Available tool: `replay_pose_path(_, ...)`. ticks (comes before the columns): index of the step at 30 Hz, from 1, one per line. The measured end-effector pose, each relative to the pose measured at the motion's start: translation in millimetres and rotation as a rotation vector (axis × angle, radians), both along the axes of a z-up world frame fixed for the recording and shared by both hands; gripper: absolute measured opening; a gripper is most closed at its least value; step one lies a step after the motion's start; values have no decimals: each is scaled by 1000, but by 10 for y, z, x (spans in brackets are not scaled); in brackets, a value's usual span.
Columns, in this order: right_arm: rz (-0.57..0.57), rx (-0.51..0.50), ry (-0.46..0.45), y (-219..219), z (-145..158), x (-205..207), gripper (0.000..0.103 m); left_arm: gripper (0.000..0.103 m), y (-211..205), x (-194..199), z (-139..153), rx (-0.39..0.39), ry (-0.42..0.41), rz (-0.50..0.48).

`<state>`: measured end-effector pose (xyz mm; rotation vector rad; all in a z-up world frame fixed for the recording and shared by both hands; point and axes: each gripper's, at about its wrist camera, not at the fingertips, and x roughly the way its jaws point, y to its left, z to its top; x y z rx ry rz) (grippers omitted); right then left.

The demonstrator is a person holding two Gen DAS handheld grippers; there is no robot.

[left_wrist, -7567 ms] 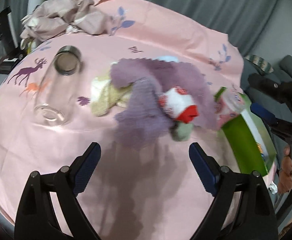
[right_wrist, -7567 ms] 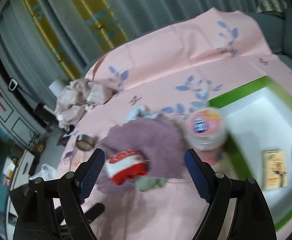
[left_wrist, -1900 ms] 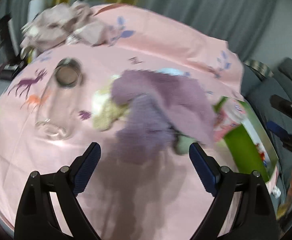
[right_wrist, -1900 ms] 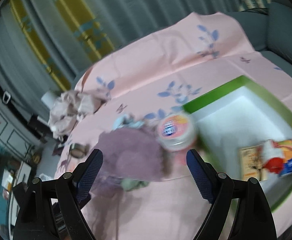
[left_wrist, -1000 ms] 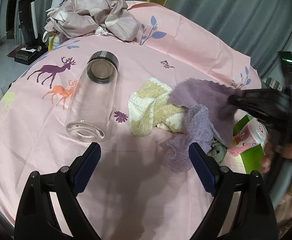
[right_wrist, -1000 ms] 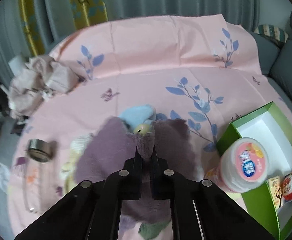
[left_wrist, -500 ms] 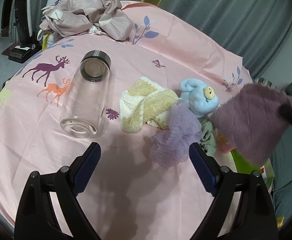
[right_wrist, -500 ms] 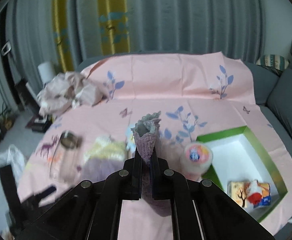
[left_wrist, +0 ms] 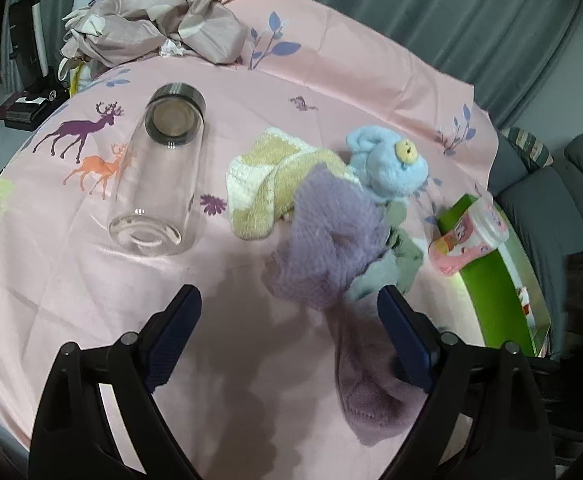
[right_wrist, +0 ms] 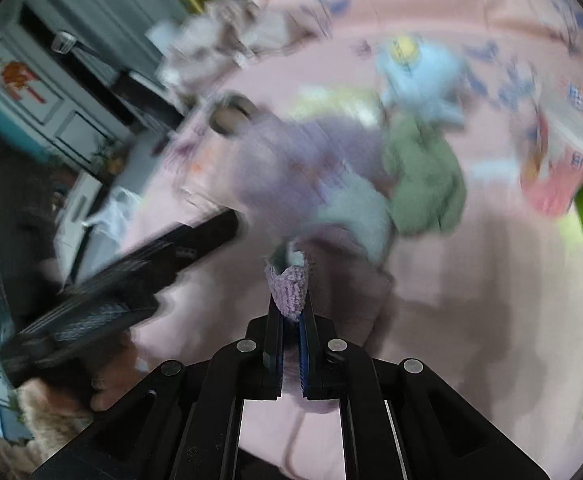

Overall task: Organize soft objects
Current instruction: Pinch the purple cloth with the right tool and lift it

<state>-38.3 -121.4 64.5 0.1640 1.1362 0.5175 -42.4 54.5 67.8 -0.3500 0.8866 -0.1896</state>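
Nearby, a glass jar (left_wrist: 159, 176) lies beside the yellow knit (left_wrist: 267, 184); a blue plush (left_wrist: 391, 164) adjoins.

Both wrist views angled down, close over one shared pink tablecloth (left_wrist: 71, 280).

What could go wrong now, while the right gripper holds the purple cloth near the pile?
1. The right gripper pinches only a small fold of the purple cloth, so it may slip out.
2. The cloth trails by the pile; it could drag the purple mesh or green cloth.
3. The glass jar lies on its side and could roll if the tablecloth is tugged.
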Motion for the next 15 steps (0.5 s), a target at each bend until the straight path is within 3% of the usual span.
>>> replay_pose_path(4,-53,-59,78,-95,-279,106,7,89,-115,-27,-73,24,33,-59)
replay_pose_path(9,-72,-28,115,-201,-248,103,8,88,-294,-75,-173,27,68,-133)
replay_pose_path(12,-101,-24,113,-303,-217,114,23,84,-360,-86,-221,-8,97,-169)
replay_pose_path(14,-118,-16,107,-397,-181,114,41,84,-415,-98,-246,-19,104,-205)
replay_pose_path(15,-132,-6,108,-426,-182,95,43,78,-438,-92,-251,-23,106,-215)
